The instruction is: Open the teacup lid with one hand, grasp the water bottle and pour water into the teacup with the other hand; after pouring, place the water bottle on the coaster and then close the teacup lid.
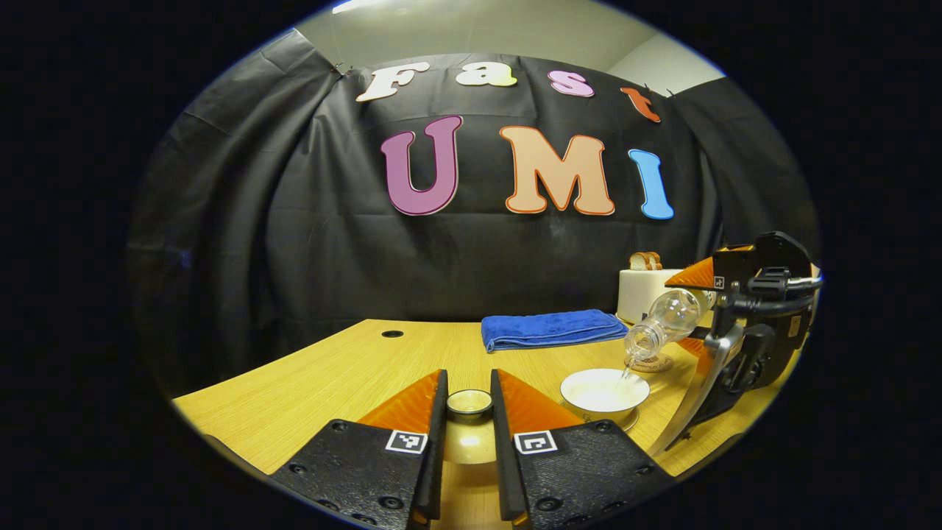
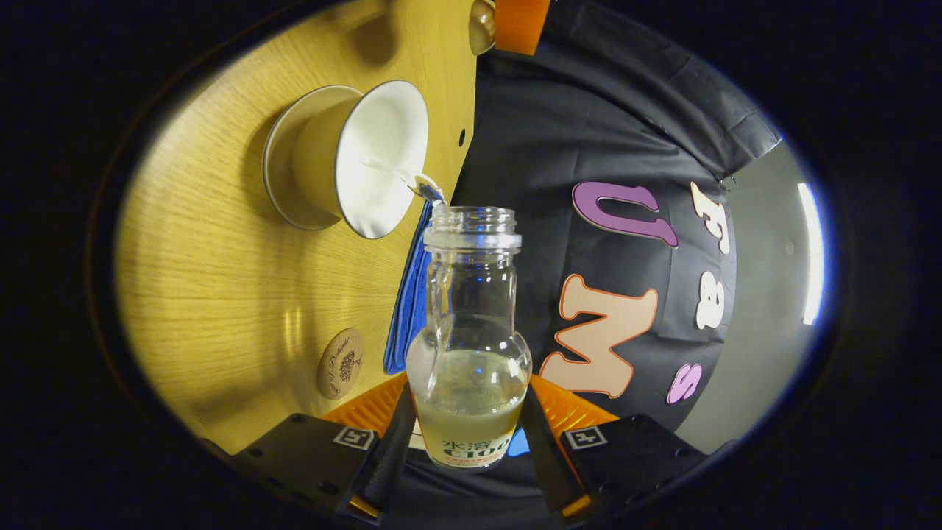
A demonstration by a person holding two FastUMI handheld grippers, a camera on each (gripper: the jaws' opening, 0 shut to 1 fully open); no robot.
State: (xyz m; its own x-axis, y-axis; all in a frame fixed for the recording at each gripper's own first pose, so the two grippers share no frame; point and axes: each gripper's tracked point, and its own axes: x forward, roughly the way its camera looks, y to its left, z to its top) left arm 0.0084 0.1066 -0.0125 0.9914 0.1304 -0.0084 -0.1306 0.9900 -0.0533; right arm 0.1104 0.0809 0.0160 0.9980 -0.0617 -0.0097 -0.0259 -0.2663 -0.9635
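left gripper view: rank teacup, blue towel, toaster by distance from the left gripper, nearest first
1. Teacup: just ahead, right of the left gripper, which holds the lid.
2. Blue towel: mid-table, beyond the cup.
3. Toaster: back right, by the wall.

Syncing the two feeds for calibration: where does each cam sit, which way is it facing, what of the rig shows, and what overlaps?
Left gripper view: rides the left tongs, low over the table, level, facing the cloth wall; own fingers grip the teacup lid; right tongs farther off.
Right gripper view: rides the right tongs, rolled sideways, looking along the tilted water bottle pouring into the teacup.
Shared: teacup, water bottle, coaster, blue towel.
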